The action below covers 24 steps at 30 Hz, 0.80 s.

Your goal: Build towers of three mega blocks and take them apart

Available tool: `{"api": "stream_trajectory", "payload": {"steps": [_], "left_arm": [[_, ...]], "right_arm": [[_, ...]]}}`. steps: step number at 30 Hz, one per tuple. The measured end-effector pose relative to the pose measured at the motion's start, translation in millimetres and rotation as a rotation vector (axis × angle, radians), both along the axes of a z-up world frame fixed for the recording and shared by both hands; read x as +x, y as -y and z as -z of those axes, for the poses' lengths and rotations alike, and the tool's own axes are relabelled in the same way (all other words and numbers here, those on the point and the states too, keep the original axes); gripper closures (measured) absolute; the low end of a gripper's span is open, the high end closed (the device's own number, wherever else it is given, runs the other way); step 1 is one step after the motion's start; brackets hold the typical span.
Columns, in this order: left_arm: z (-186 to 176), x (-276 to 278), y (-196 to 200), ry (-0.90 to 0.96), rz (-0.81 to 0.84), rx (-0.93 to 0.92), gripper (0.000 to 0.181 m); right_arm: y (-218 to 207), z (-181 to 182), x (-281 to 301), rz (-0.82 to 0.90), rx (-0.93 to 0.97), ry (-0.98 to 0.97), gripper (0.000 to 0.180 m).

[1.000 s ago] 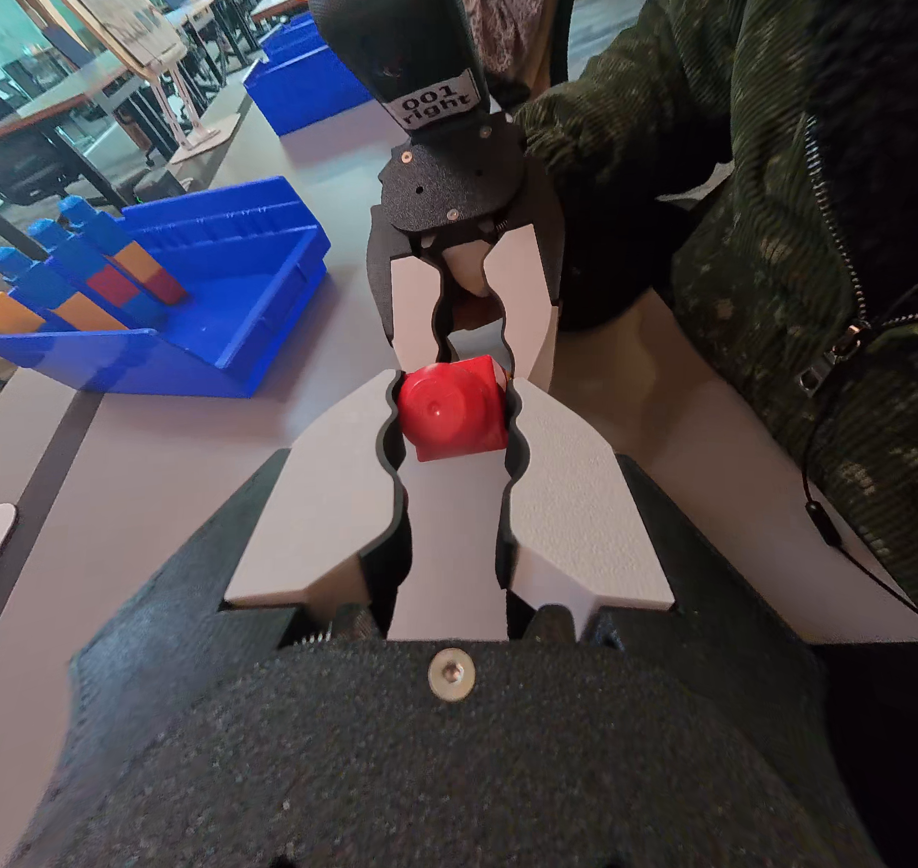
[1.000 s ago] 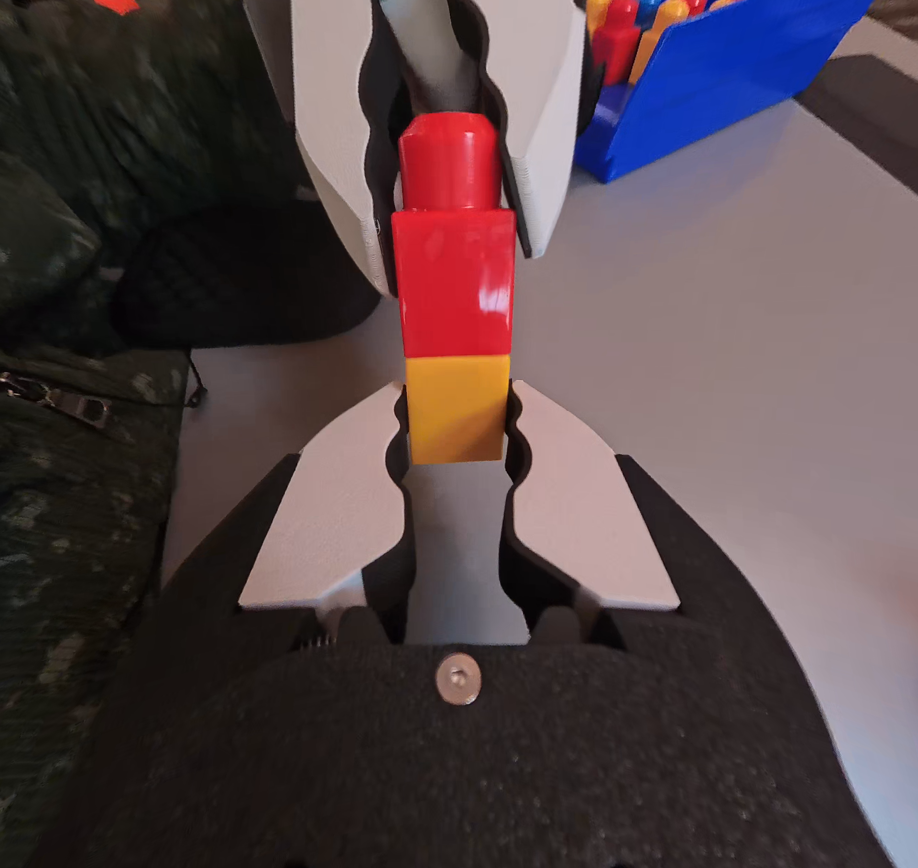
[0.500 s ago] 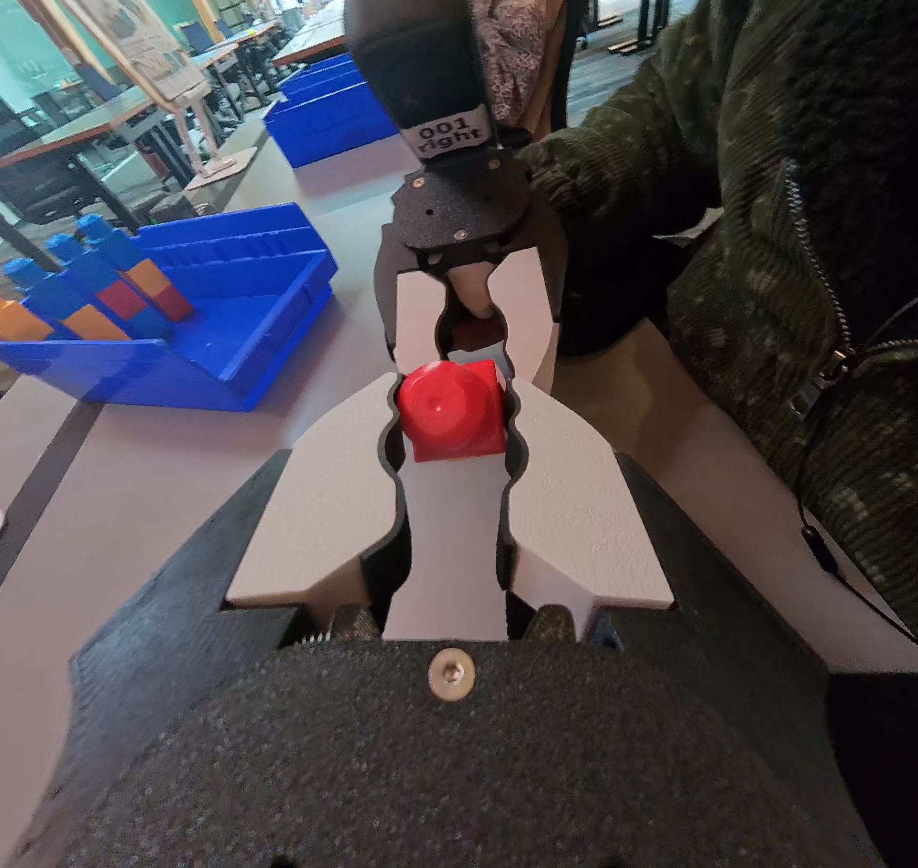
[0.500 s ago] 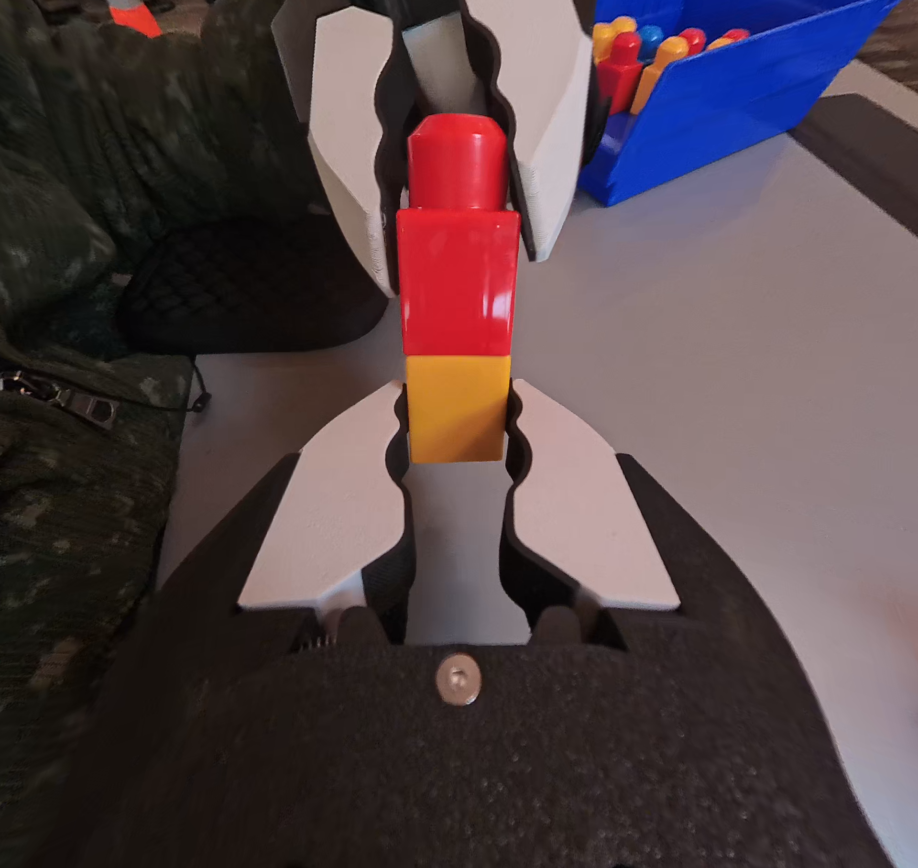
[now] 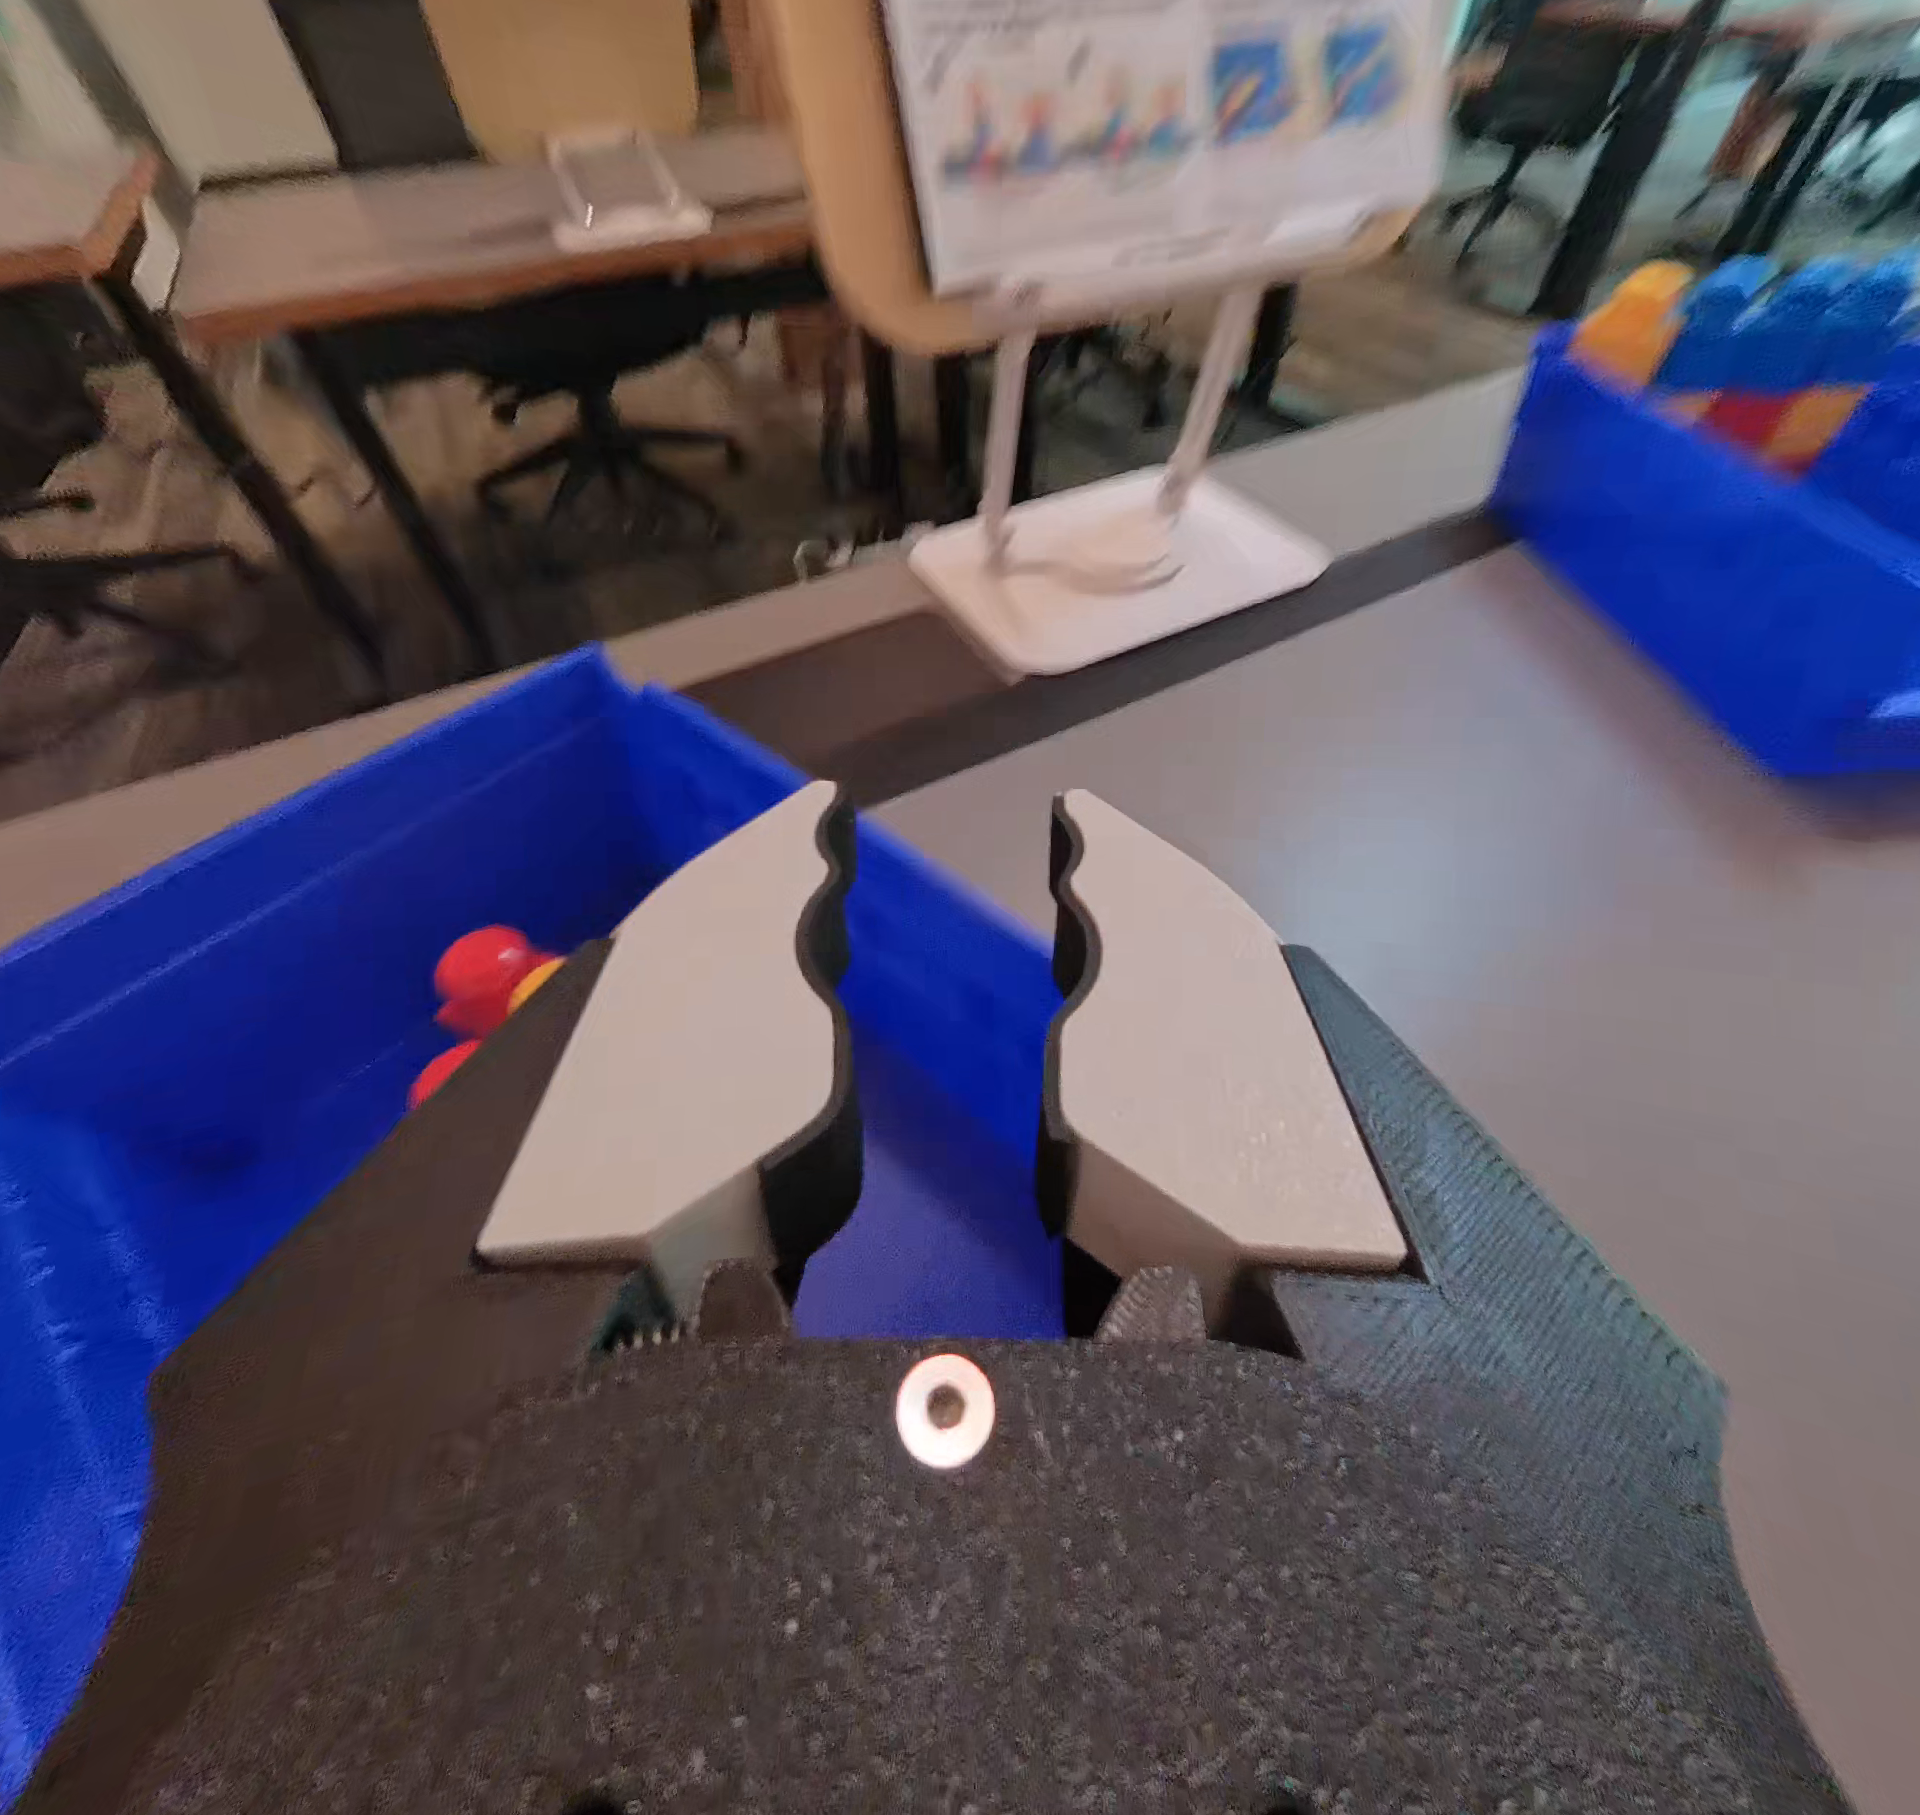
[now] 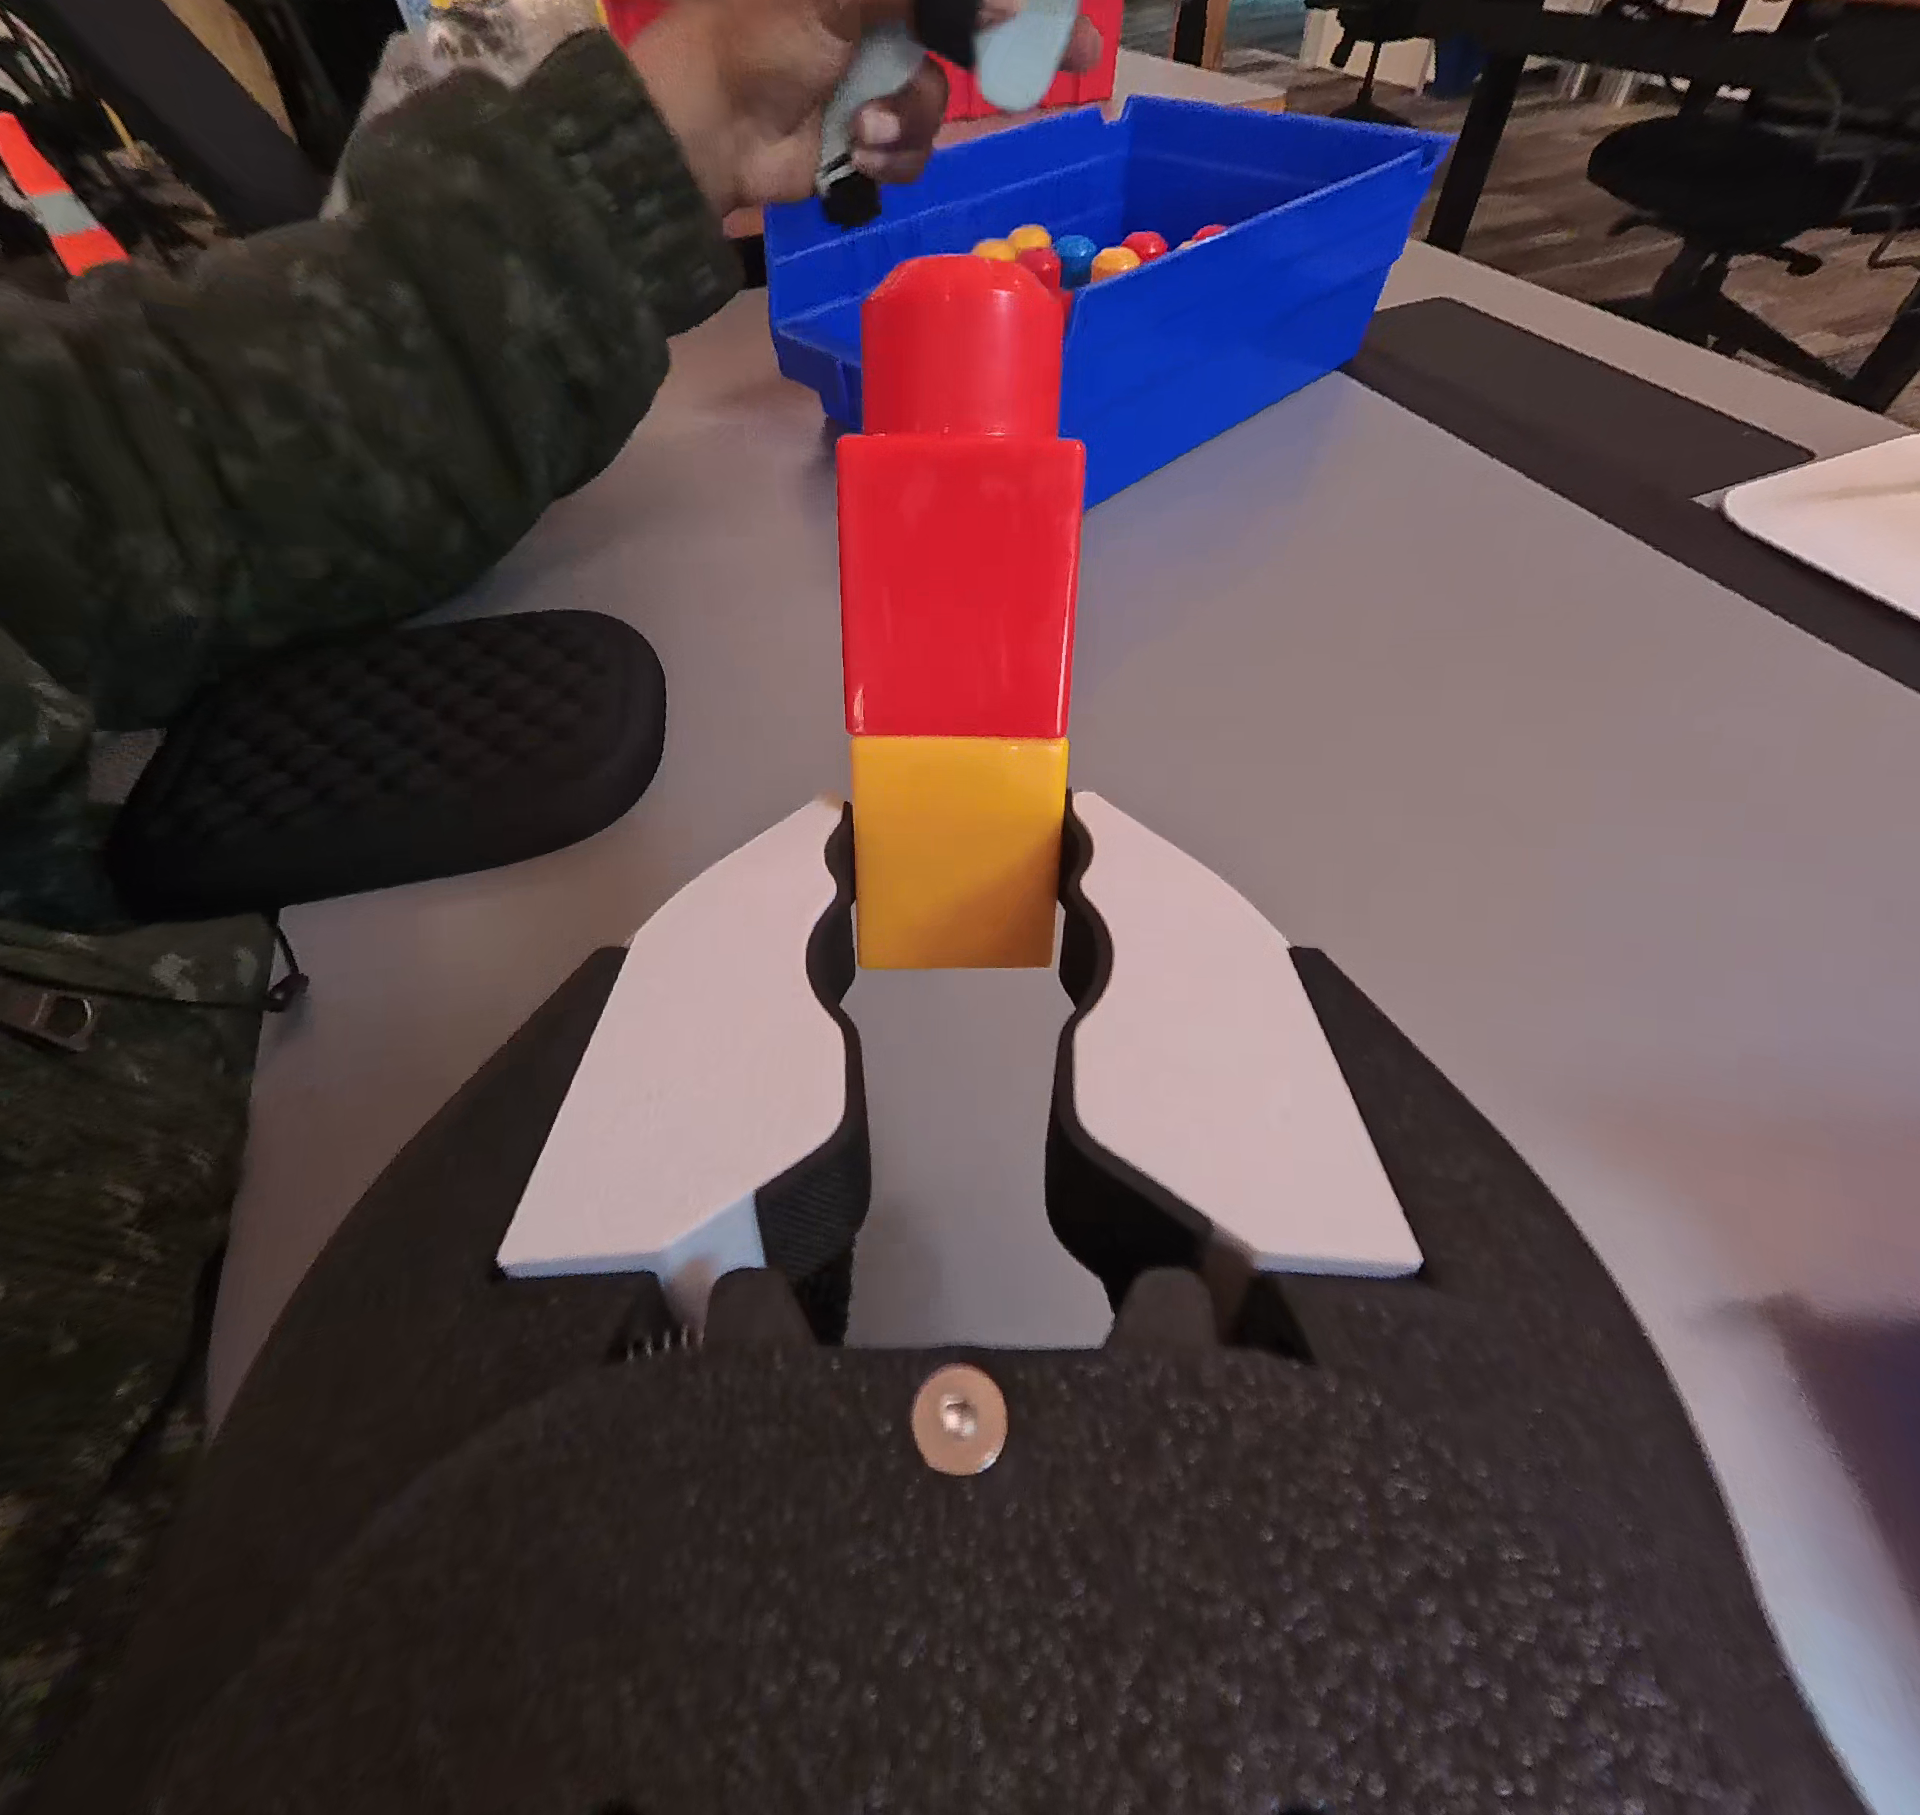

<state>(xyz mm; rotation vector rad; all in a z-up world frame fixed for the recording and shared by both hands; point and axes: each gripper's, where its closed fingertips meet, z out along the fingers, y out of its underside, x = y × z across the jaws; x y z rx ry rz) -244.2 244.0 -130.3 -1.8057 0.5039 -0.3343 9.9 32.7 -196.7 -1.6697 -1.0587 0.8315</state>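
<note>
My right gripper is shut on the yellow block at the base of a two-block stack; a red block with its round stud sits on top. My left gripper is open and empty, held over the near blue bin, where red blocks and a bit of yellow show beside its left finger. In the right wrist view the left gripper is blurred, high above the blue bin of loose red, yellow and blue blocks.
A second blue bin with built towers stands at the right on the grey table. A white stand base holding a poster board sits at the table's far edge. A person's green sleeve and a black armrest pad lie left. Left tips to right tips: about 35 centimeters.
My left gripper let go of the red block, opened and swung away to the blue bin. My right gripper still holds the yellow-and-red stack, now free of the left gripper.
</note>
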Motion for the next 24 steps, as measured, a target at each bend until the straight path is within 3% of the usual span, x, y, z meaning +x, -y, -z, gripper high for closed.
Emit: {"api": "stream_trajectory", "payload": {"steps": [8,16,17,19,24], "left_arm": [[90,-47,-60,-0.625,0.077,-0.312,0.127],[135,-50,-87,-0.882,0.214,-0.486,0.114],[142,-50,-89,-0.919,0.218,-0.491,0.114],[147,-47,-94,-0.999,0.231,-0.436,0.134],[128,-47,-89,-1.059,0.226,-0.318,0.145]], "right_arm": [[11,16,-8,-0.102,-0.035,0.048,0.143],[17,23,-9,-0.155,-0.082,0.058,0.143],[18,22,-10,-0.156,-0.094,0.048,0.143],[18,19,-9,-0.159,-0.07,0.04,0.143],[14,11,-5,-0.135,-0.077,-0.008,0.143]]}}
